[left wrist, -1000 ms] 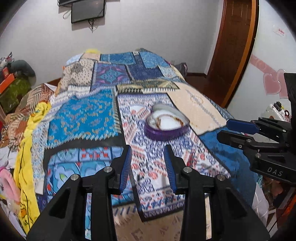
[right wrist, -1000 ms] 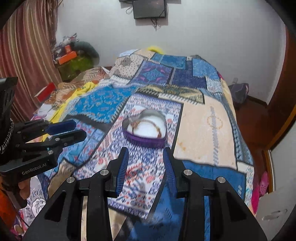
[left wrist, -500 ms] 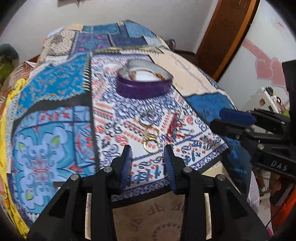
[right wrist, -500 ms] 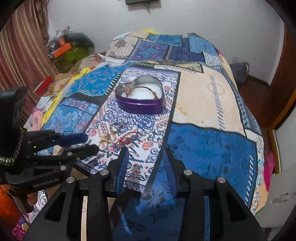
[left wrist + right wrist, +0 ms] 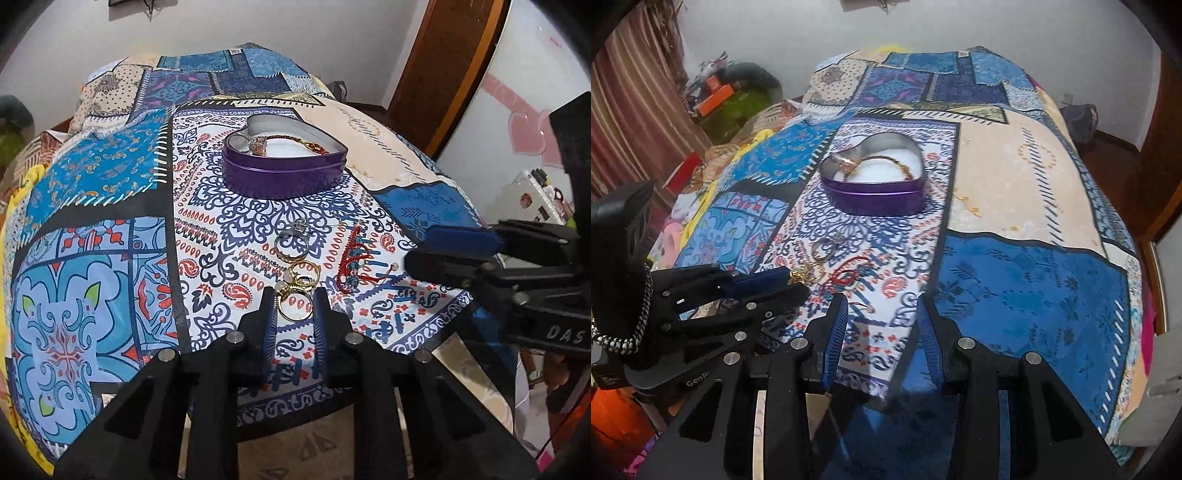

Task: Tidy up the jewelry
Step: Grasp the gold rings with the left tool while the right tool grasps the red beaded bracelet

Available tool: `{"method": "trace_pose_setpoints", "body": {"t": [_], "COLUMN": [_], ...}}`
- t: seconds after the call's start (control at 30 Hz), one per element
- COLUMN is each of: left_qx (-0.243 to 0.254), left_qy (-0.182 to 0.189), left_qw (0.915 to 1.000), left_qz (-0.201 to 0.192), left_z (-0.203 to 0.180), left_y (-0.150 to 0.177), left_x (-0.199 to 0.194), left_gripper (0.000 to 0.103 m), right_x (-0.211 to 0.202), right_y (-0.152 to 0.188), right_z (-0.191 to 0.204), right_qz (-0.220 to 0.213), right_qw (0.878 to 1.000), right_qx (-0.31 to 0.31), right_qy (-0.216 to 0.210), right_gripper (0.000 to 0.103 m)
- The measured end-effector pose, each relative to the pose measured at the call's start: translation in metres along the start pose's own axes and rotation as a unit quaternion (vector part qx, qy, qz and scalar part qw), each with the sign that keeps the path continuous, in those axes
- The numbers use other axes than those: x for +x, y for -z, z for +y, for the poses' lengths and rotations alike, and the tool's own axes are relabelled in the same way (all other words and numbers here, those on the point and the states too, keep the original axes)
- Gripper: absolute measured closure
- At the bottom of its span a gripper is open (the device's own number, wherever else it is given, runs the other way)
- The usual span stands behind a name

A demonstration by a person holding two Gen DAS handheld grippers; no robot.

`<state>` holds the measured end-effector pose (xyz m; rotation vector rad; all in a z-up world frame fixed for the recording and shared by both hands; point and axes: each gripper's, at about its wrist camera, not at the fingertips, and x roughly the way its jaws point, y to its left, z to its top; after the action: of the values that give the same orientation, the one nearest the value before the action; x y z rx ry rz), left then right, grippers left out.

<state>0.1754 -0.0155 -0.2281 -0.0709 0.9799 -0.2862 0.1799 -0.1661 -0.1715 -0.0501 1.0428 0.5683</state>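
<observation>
Left gripper (image 5: 293, 295) open, jaws flanking a gold ring (image 5: 294, 302) on the patchwork bedspread (image 5: 110, 229). Right gripper (image 5: 882, 306) open, empty. Purple heart-shaped tin (image 5: 284, 166) at 12 o'clock holds a bracelet (image 5: 295, 142); red bracelet (image 5: 356, 262) at 2 o'clock.

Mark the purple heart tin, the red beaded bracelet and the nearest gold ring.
purple heart tin (image 5: 282, 179), left wrist view, front wall.
red beaded bracelet (image 5: 352, 249), left wrist view, red band.
nearest gold ring (image 5: 294, 317), left wrist view, near rim.
</observation>
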Motion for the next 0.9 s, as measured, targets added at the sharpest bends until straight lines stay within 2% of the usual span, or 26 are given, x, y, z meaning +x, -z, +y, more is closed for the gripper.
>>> {"method": "trace_pose_setpoints", "body": {"t": [0.17, 0.37, 0.63, 0.7, 0.77, 0.8, 0.9], "left_qx": [-0.012, -0.024, -0.035, -0.035, -0.033, -0.033, -0.031], "left_qy": [0.003, -0.013, -0.015, -0.014, -0.014, -0.014, -0.013], "left_qw": [0.9999, 0.9995, 0.9991, 0.9991, 0.999, 0.999, 0.9989], "left_qz": [-0.005, -0.015, -0.019, -0.022, -0.026, -0.027, -0.032], "left_z": [0.007, 0.019, 0.026, 0.025, 0.024, 0.023, 0.02], "left_y": [0.002, 0.004, 0.007, 0.006, 0.004, 0.004, 0.001], "left_x": [-0.006, -0.017, -0.021, -0.022, -0.024, -0.025, -0.028], "left_gripper": [0.084, 0.084, 0.084, 0.084, 0.084, 0.084, 0.084], "right_x": [0.013, 0.023, 0.033, 0.032, 0.033, 0.033, 0.03], "right_y": [-0.004, -0.01, -0.01, -0.009, -0.009, -0.009, -0.01], "right_z": [0.008, 0.018, 0.026, 0.028, 0.028, 0.027, 0.021], "right_qz": [0.012, 0.016, 0.009, 0.006, 0.004, 0.004, 0.0], "right_qw": [1.0, 0.999, 0.999, 0.998, 0.997, 0.997, 0.999], "right_qx": [-0.011, -0.026, -0.045, -0.056, -0.064, -0.064, -0.049], "right_qy": [-0.004, -0.009, 0.011, 0.019, 0.033, 0.031, 0.02], "right_gripper": [0.068, 0.068, 0.068, 0.072, 0.09, 0.094, 0.095]}}
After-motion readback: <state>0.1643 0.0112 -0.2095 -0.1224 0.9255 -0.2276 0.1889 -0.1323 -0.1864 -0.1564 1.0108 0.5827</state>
